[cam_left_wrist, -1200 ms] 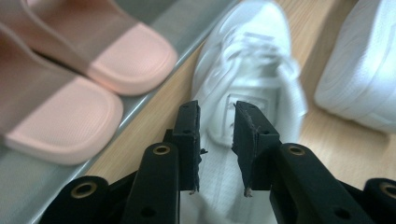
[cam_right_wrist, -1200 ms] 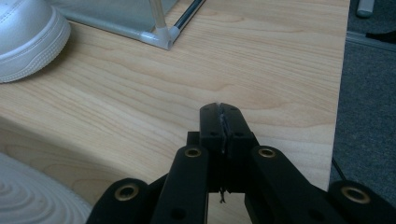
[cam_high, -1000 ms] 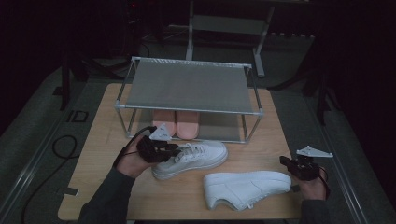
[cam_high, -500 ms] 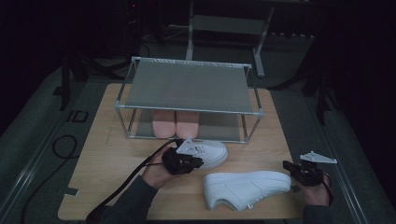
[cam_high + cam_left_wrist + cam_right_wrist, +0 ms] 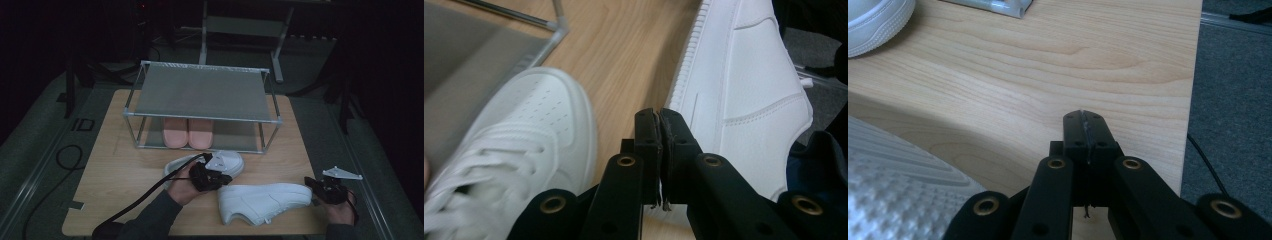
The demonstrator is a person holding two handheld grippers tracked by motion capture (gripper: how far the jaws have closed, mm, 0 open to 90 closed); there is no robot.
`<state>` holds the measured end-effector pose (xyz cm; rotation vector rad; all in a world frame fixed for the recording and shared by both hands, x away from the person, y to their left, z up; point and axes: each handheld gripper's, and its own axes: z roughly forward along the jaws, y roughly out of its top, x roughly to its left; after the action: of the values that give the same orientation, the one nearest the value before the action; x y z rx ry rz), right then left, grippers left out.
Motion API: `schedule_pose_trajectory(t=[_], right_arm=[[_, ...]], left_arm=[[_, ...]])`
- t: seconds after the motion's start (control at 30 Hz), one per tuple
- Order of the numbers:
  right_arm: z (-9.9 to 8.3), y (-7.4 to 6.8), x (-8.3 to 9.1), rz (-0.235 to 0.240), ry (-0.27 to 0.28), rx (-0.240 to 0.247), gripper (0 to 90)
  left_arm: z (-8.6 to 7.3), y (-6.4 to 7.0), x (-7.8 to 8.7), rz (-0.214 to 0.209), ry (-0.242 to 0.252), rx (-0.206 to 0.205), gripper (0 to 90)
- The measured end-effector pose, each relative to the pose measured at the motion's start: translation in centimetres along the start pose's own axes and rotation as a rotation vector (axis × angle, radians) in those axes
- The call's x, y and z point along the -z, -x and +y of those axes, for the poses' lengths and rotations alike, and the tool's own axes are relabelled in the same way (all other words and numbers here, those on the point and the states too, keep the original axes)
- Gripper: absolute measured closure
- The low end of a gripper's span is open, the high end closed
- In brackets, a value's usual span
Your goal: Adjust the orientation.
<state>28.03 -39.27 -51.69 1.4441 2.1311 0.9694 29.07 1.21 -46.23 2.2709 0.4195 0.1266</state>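
Two white sneakers lie on the wooden table [image 5: 125,165] in front of a metal shoe rack [image 5: 202,92]. The back sneaker [image 5: 231,162] [image 5: 519,140] stands upright with its laces up. The front sneaker [image 5: 265,199] [image 5: 744,85] lies on its side, and its tread [image 5: 893,195] shows. My left gripper [image 5: 221,179] [image 5: 659,117] is shut and empty, hovering between the two sneakers. My right gripper [image 5: 316,186] [image 5: 1083,120] is shut and empty over bare table, just beyond the front sneaker's heel.
A pair of pink slippers [image 5: 187,132] sits on the rack's lower shelf; the top shelf is bare. A rack foot [image 5: 558,27] stands close to the back sneaker. The table's right edge [image 5: 1190,100] runs beside the right gripper, with grey floor past it.
My left hand and gripper have moved right, from the left end of the back sneaker to over its middle, near the front sneaker. The right gripper has hardly moved.
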Motion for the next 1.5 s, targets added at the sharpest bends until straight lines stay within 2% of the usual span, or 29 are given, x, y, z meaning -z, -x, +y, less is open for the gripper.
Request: schedule_pose_trajectory(t=[0.2, 0.53, 0.77, 0.87, 0.93, 0.97, 1.03, 1.13, 1.33, 1.5], right_arm=[[-0.1, -0.2, 0.2, 0.001, 0.005, 0.001, 89.7], [-0.4, -0.4, 1.4, -0.003, 0.009, 0.02, 90.0], [-0.4, -0.4, 2.5, -0.009, 0.043, 0.017, 89.9], [-0.5, -0.5, 3.1, -0.013, 0.058, 0.016, 89.9], [-0.7, -0.5, 3.6, -0.014, 0.064, 0.013, 89.9], [-0.8, -0.5, 3.8, -0.013, 0.069, 0.014, 89.9], [-0.9, -0.6, 4.3, -0.013, 0.078, 0.012, 89.9], [-0.9, -0.8, 5.0, -0.016, 0.088, 0.017, 89.9], [-0.1, -1.8, 5.8, 0.006, 0.127, 0.045, 89.9], [0.9, -2.7, 5.7, 0.038, 0.158, 0.066, 89.9]], left_arm=[[0.6, 0.8, -0.9, -0.005, -0.008, -0.037, 89.5], [1.1, 1.4, -2.3, -0.016, -0.038, -0.065, 90.0], [1.5, 1.9, -2.6, -0.012, -0.053, -0.093, 90.0], [1.6, 2.3, -2.5, -0.047, -0.026, -0.095, 90.0], [1.7, 2.6, -2.7, -0.046, -0.04, -0.118, 90.0], [1.6, 2.7, -3.0, -0.036, -0.052, -0.118, 90.0], [1.6, 2.3, -2.9, -0.042, -0.051, -0.108, 90.0], [1.7, 2.1, -2.9, -0.018, -0.057, -0.118, 90.0], [1.9, 0.9, -3.1, -0.011, -0.045, -0.062, 90.0], [2.3, 0.2, -3.3, 0.035, -0.053, -0.046, 90.0]])
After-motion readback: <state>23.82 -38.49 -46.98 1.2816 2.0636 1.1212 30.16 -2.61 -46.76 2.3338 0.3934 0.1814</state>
